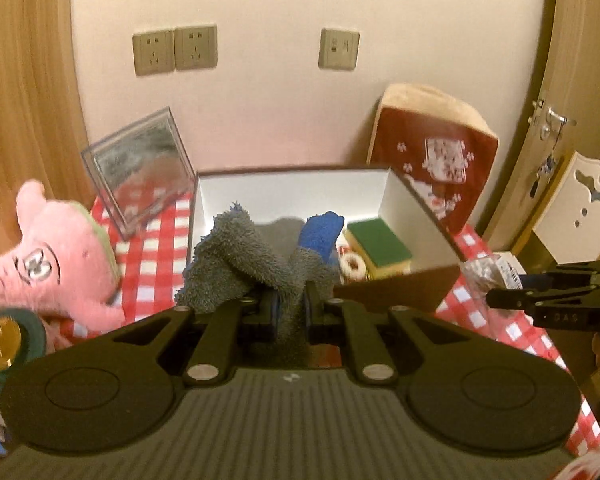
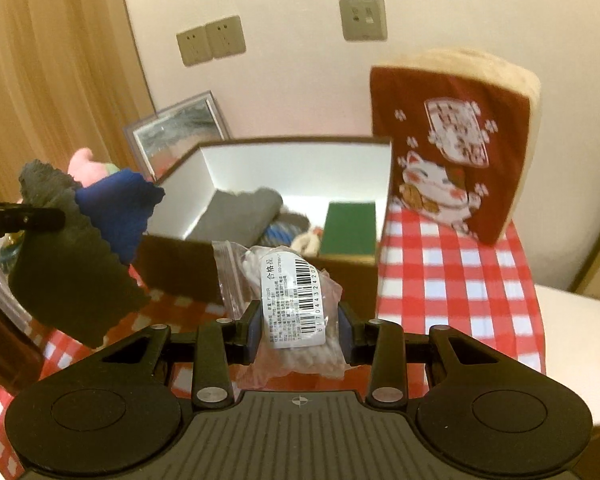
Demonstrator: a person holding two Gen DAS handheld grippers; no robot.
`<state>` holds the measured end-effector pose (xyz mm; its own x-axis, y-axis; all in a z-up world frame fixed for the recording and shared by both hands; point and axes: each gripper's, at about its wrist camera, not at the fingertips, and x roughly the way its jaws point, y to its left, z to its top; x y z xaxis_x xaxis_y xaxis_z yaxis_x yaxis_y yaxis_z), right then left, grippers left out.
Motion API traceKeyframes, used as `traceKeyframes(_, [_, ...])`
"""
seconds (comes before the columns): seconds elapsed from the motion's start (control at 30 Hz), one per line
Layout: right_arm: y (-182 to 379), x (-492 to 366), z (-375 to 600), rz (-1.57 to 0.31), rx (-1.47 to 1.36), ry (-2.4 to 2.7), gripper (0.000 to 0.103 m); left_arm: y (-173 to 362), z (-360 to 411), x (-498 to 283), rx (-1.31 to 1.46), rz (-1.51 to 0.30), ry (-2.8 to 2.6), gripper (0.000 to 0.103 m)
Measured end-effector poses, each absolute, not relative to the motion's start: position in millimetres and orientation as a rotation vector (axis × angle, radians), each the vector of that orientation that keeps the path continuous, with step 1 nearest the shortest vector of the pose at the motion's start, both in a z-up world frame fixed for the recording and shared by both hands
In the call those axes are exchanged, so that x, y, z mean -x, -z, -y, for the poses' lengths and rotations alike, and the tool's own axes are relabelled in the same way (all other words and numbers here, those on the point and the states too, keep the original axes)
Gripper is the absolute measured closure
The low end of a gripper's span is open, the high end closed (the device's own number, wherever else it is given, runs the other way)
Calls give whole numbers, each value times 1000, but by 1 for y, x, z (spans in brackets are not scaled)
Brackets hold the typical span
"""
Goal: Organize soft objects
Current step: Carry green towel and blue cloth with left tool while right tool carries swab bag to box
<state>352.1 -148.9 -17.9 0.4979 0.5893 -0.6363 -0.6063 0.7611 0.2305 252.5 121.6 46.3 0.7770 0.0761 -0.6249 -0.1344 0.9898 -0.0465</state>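
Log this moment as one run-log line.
left gripper: shut on grey-blue towel | right gripper: shut on plastic bag | box: sponge inside

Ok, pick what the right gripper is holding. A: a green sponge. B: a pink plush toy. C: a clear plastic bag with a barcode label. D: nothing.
C: in the right wrist view the right gripper pinches the clear plastic bag, barcode label facing up, in front of the open box.

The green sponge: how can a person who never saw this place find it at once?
Find the open white-walled box on the checked tablecloth, left of the red cat cushion. The green sponge lies flat inside, against the cushion-side wall: the only green rectangular block there.
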Motion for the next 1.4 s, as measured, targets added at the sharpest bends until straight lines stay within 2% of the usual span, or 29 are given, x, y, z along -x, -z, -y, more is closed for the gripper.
traceKeyframes(0.57, [-13,-401,110,-677,40,-766,64,-91,-135,-313,51,-558,-105,91])
traceKeyframes(1.4, [20,-487,64,-737,71,-754,64,-38,-172,-428,48,-664,-123,91])
